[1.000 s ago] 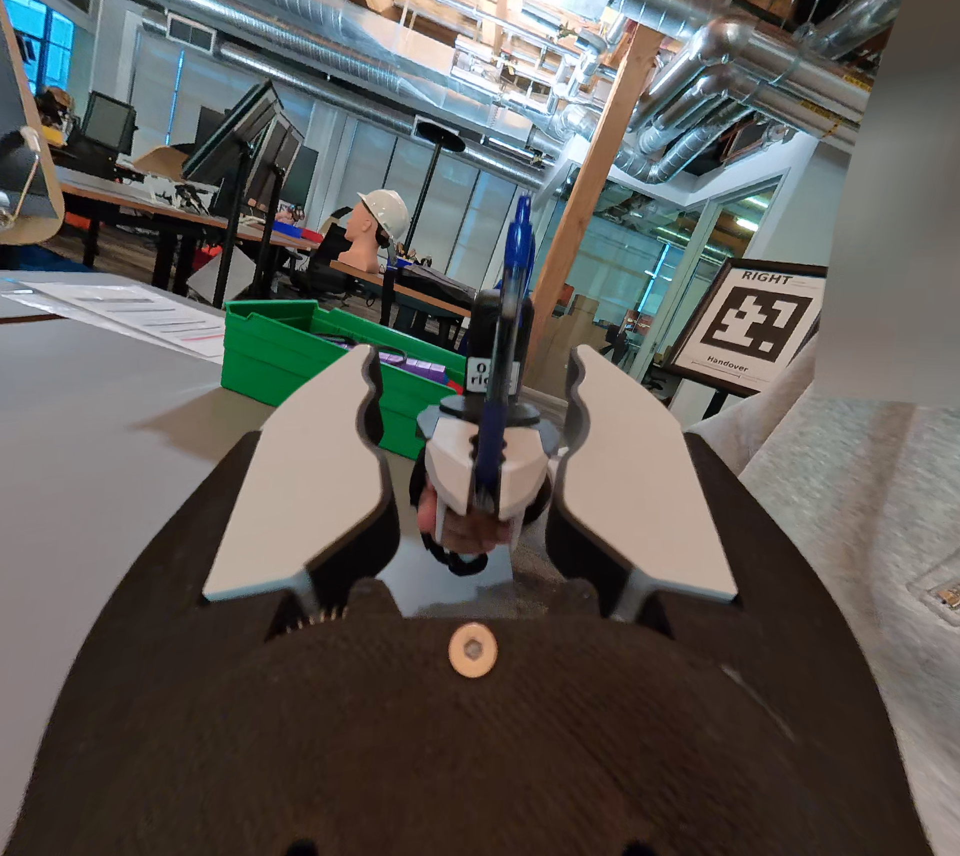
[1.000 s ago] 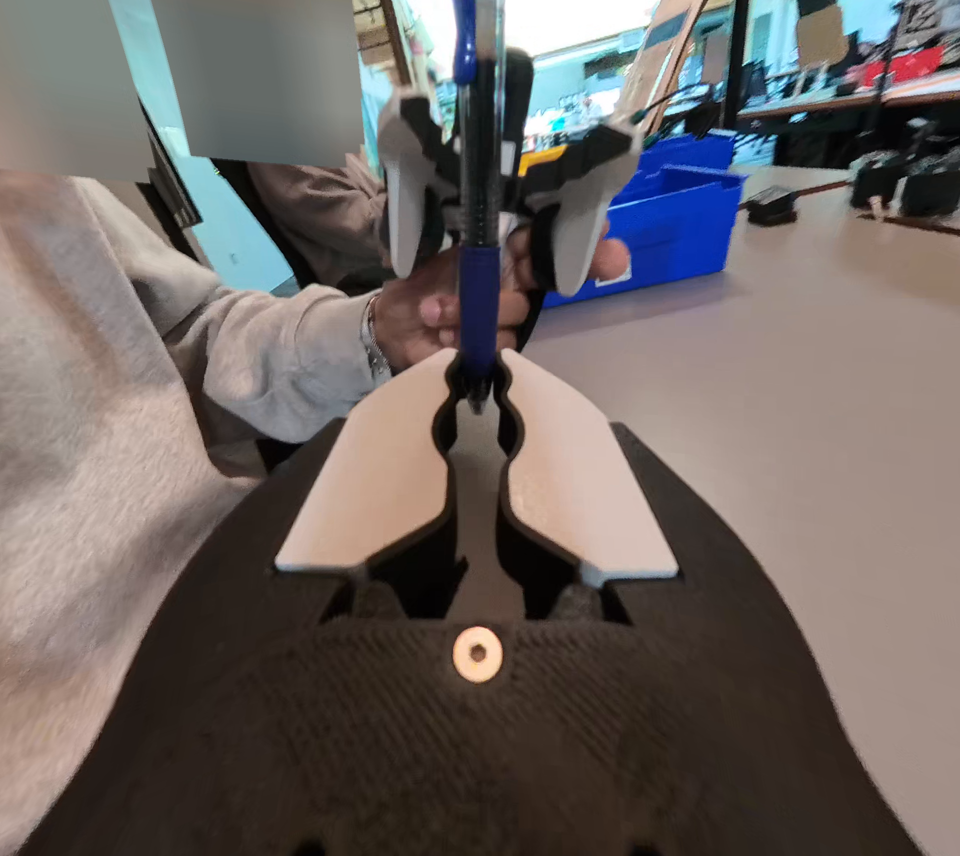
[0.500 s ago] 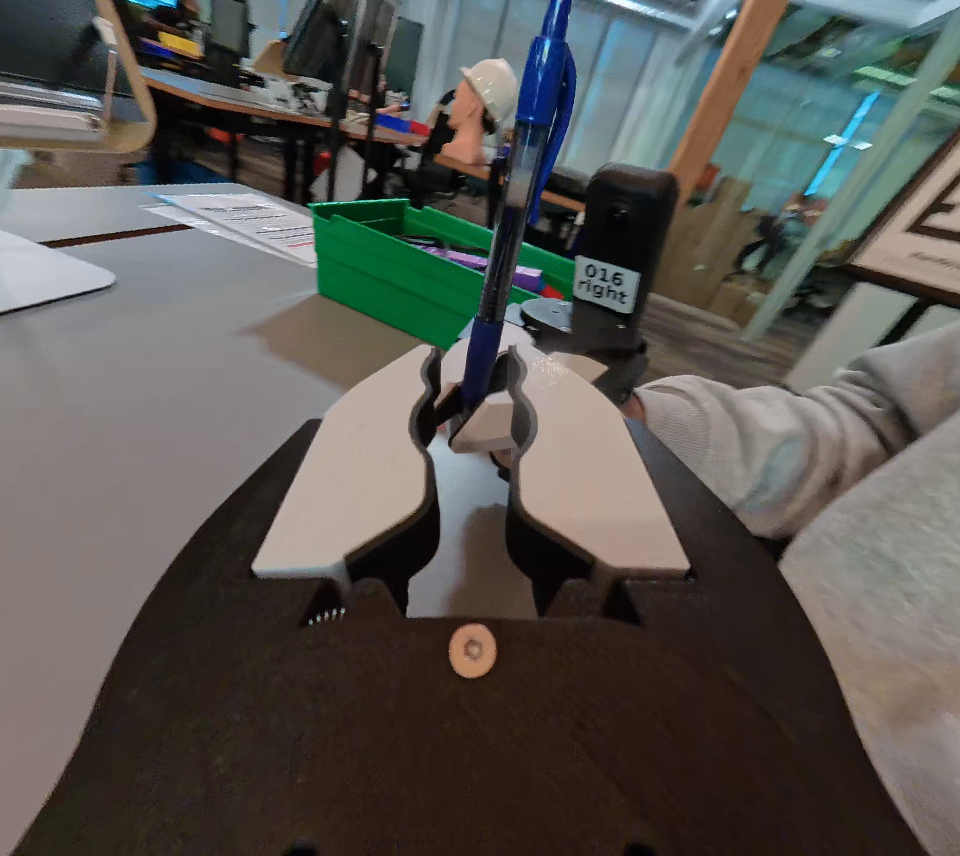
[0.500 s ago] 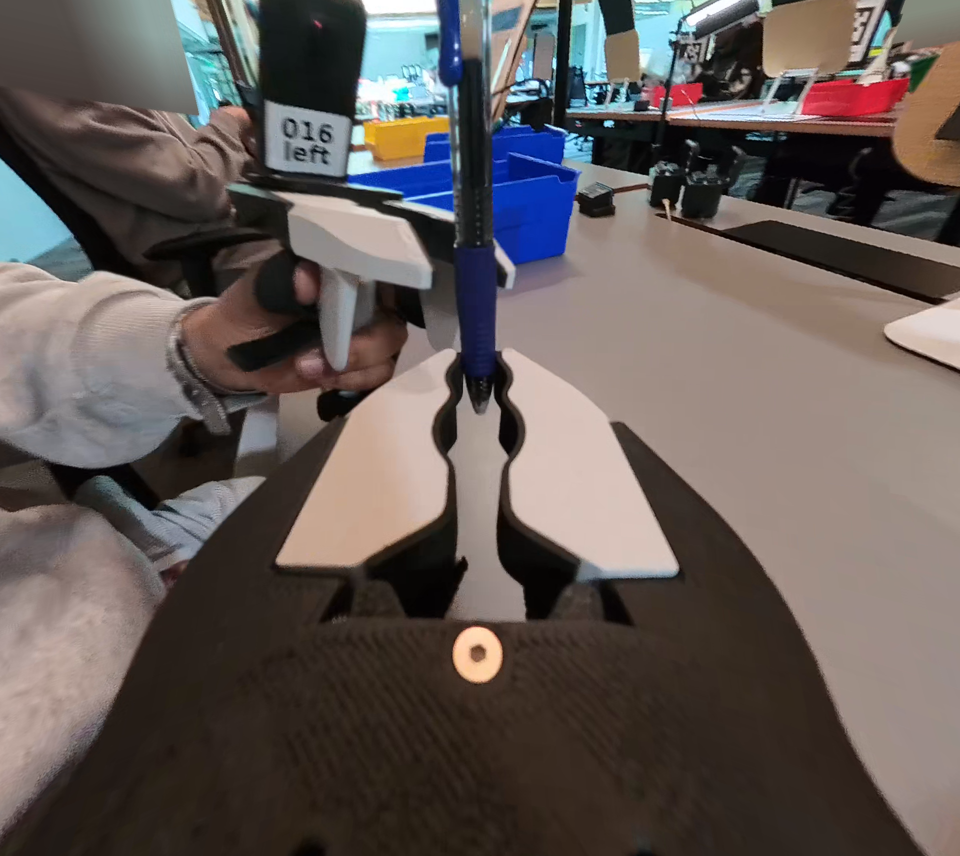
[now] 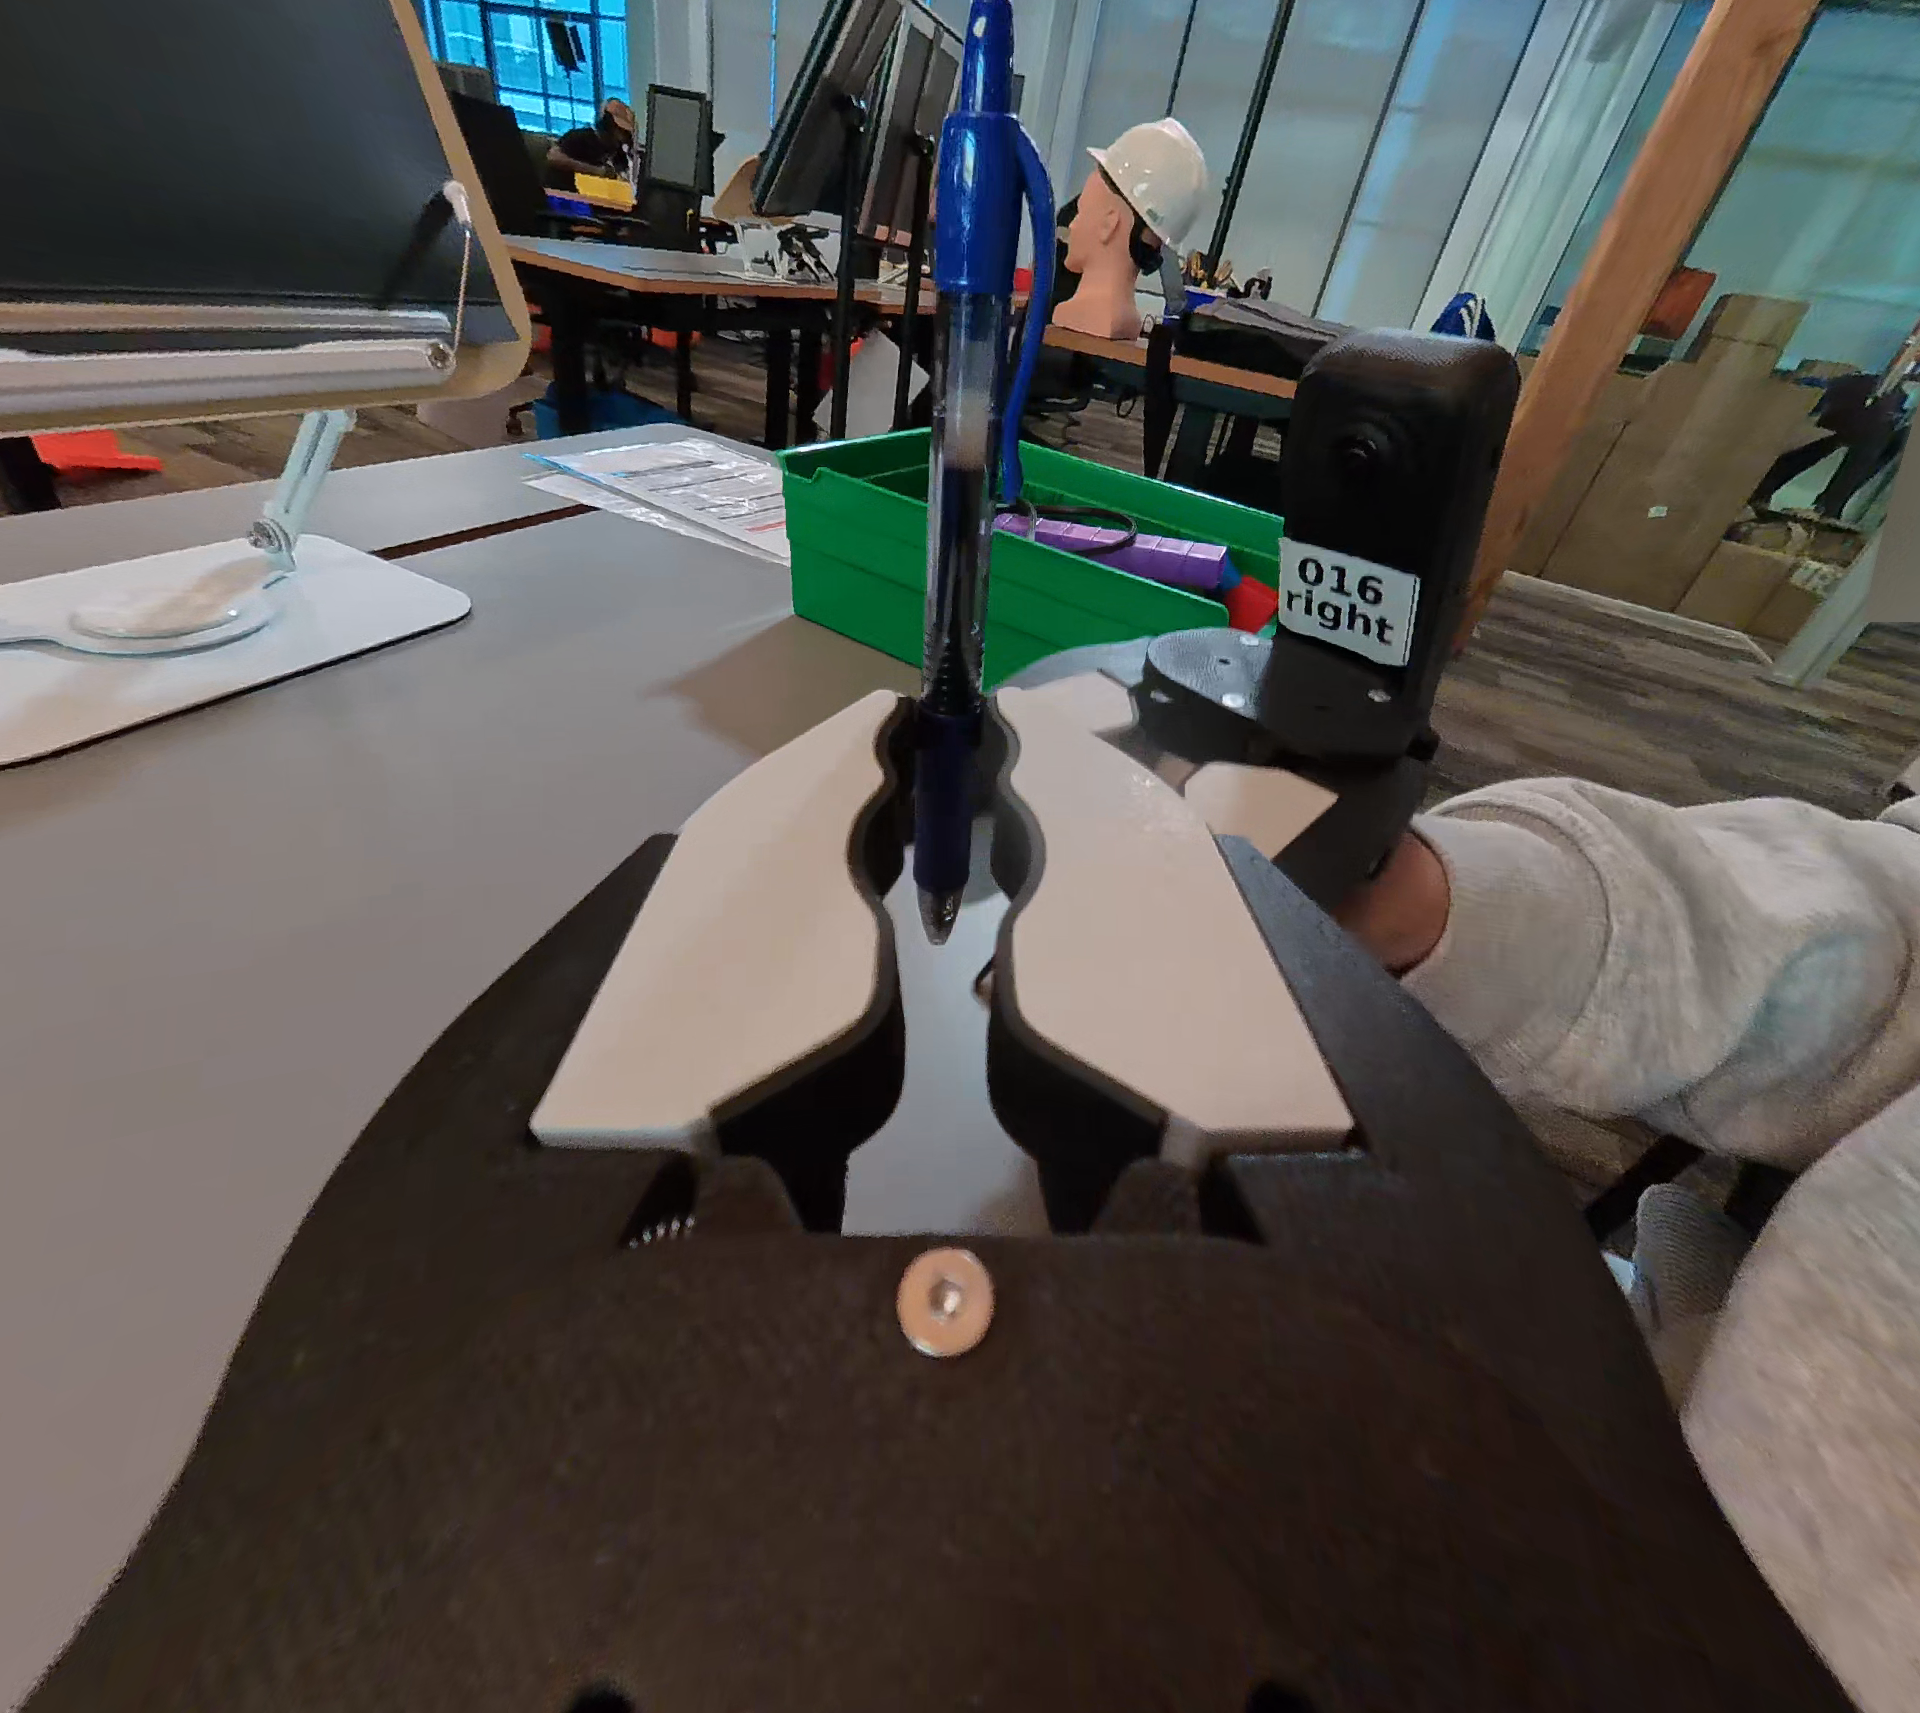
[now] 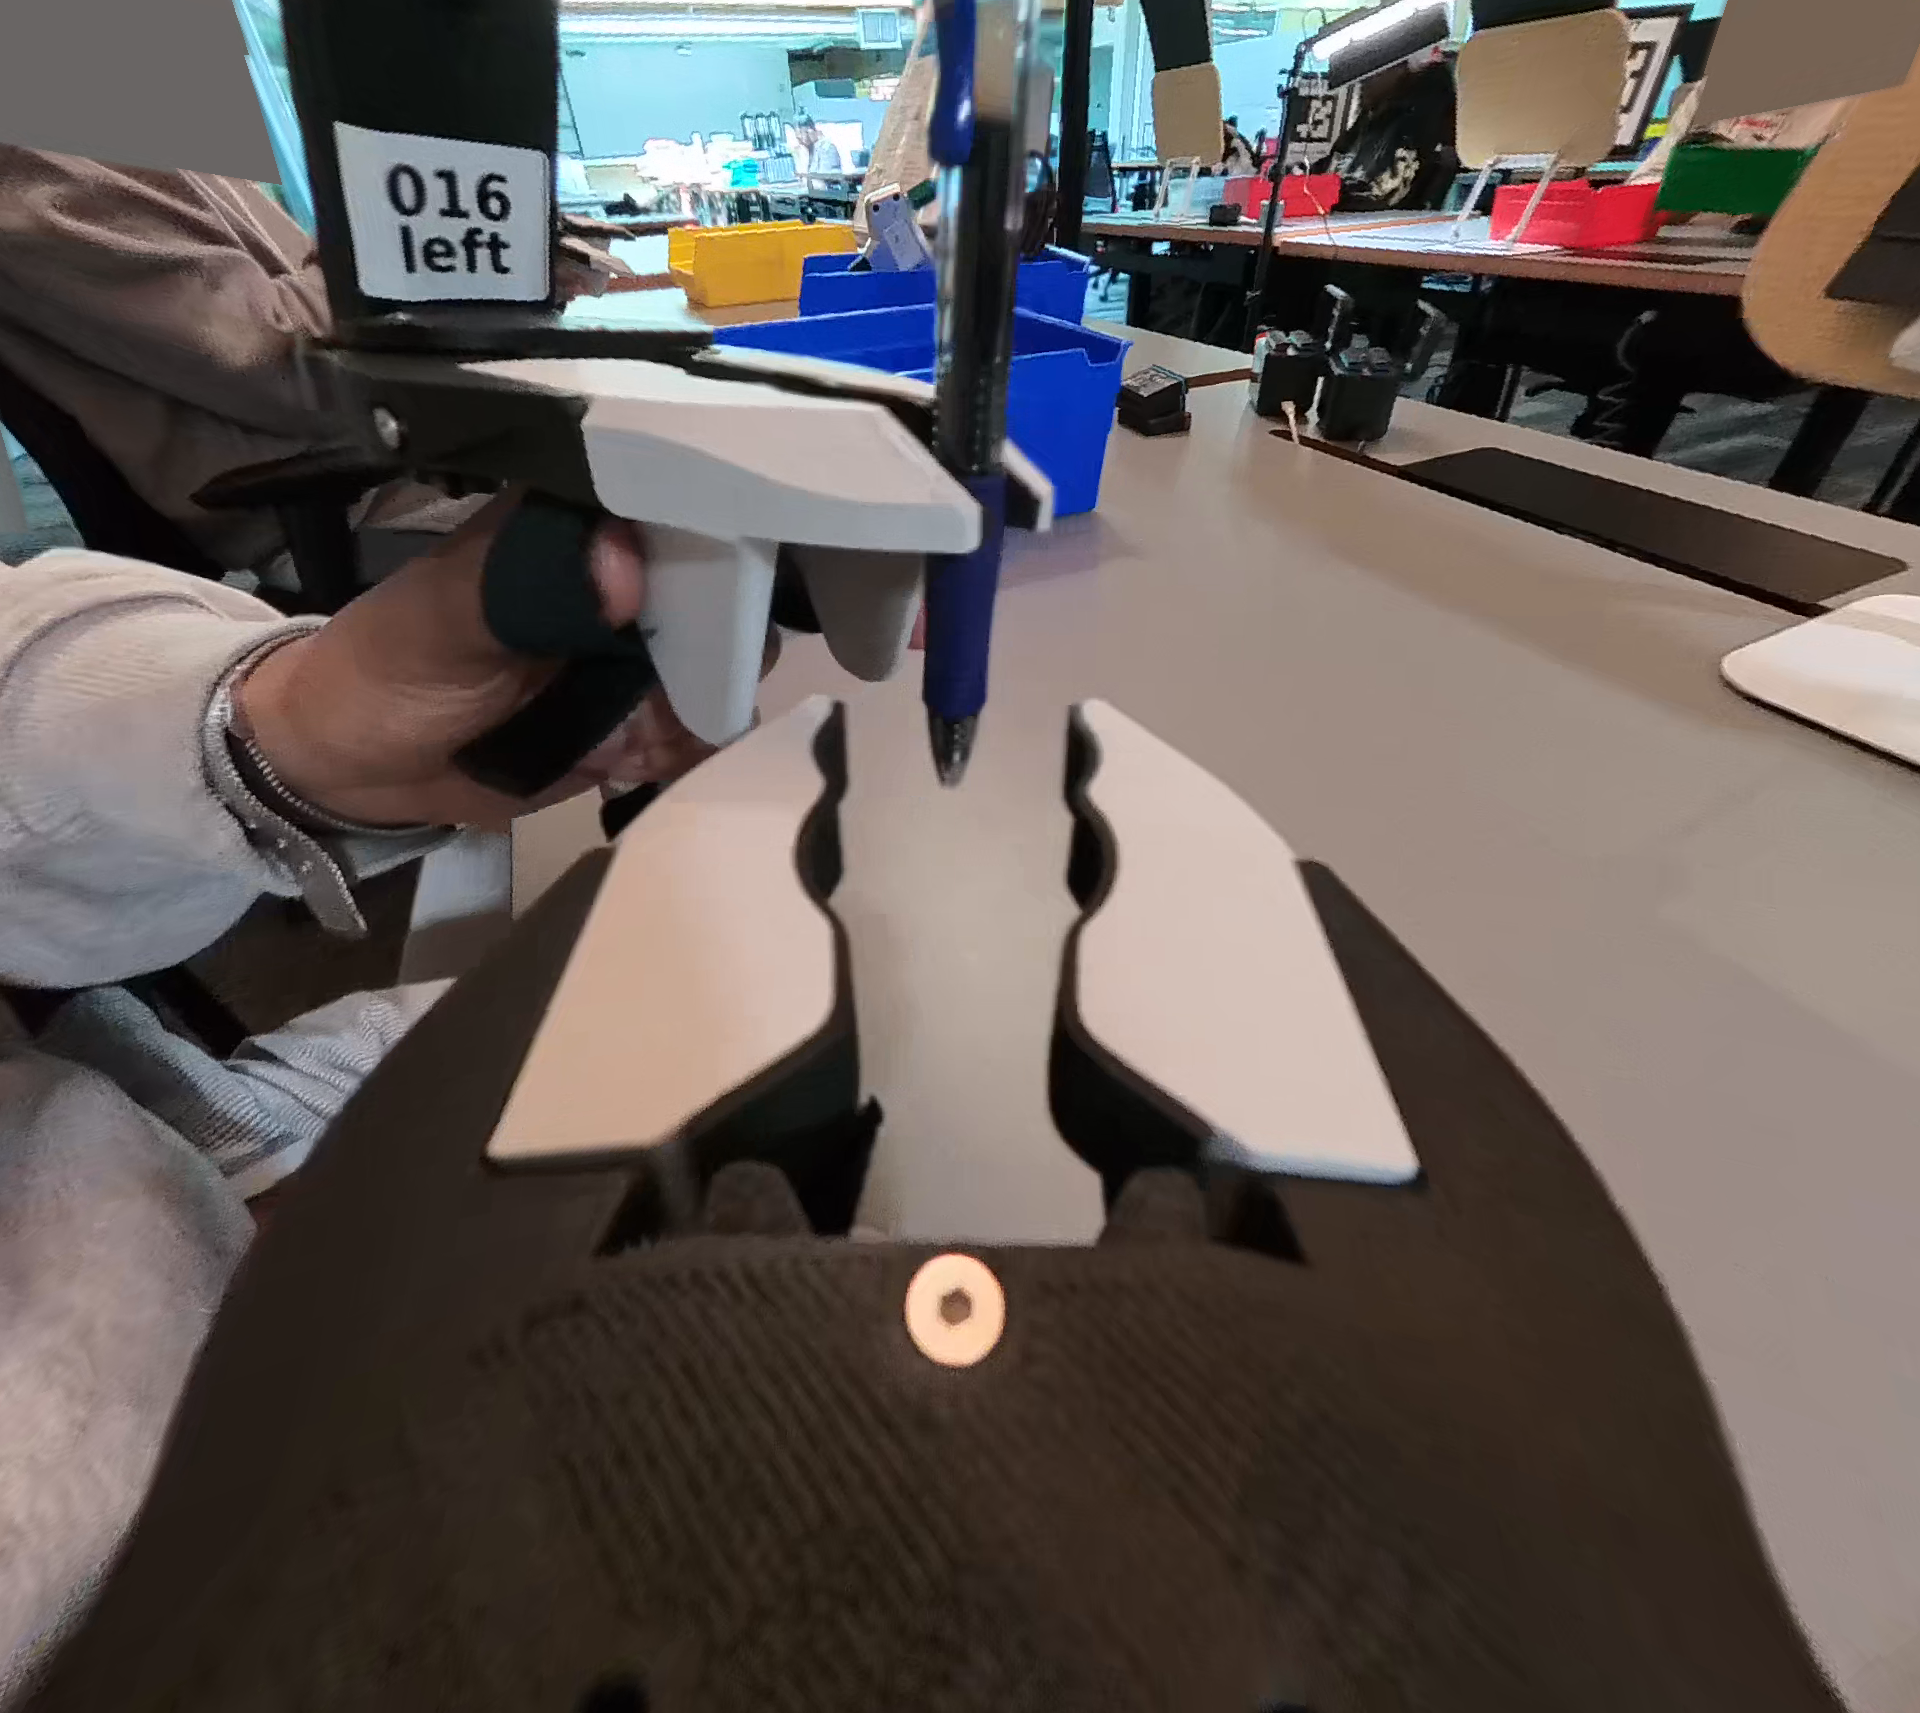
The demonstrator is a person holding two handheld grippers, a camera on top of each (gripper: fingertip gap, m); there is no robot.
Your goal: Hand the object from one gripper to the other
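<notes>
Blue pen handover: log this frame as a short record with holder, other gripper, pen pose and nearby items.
holder: left gripper, fingers shut on the blue pen
other gripper: right gripper, fingers open, not touching the pen
pen pose: upright, tip down, above the grey table
nearby: green bin behind the pen; blue bin in the right wrist view
</notes>
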